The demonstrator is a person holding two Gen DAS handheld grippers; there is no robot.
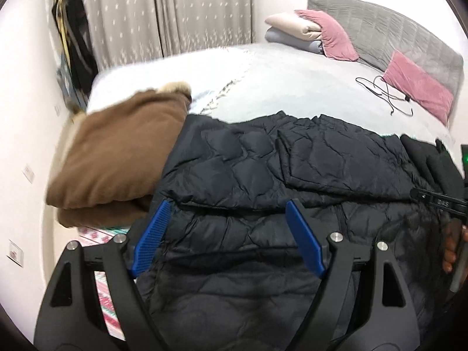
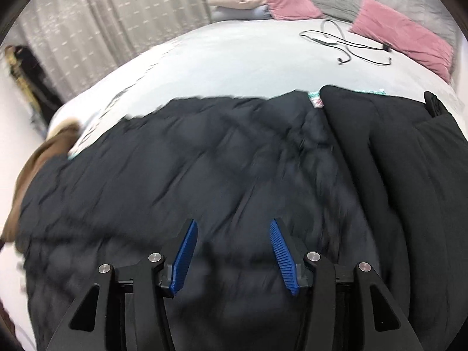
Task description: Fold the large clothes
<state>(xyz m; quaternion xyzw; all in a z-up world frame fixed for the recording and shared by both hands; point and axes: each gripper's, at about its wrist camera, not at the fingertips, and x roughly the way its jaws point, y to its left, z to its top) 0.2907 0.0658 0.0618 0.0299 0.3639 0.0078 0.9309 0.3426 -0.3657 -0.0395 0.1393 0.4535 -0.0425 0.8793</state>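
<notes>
A large black quilted puffer jacket (image 1: 263, 169) lies spread across the near part of the bed, partly folded over itself. It also fills the right wrist view (image 2: 181, 169), blurred by motion. My left gripper (image 1: 228, 204) is open and empty, just above the jacket near its left edge. My right gripper (image 2: 232, 223) is open and empty over the jacket's middle. The right gripper's body and the hand holding it show at the right edge of the left wrist view (image 1: 438, 201).
A folded brown garment (image 1: 117, 158) lies left of the jacket. A folded black garment (image 2: 395, 152) lies to its right. The grey bedspread (image 2: 228, 58) stretches beyond, with a black cable (image 2: 345, 44), pink pillows (image 2: 403, 38) and folded bedding (image 1: 295, 29) by the headboard.
</notes>
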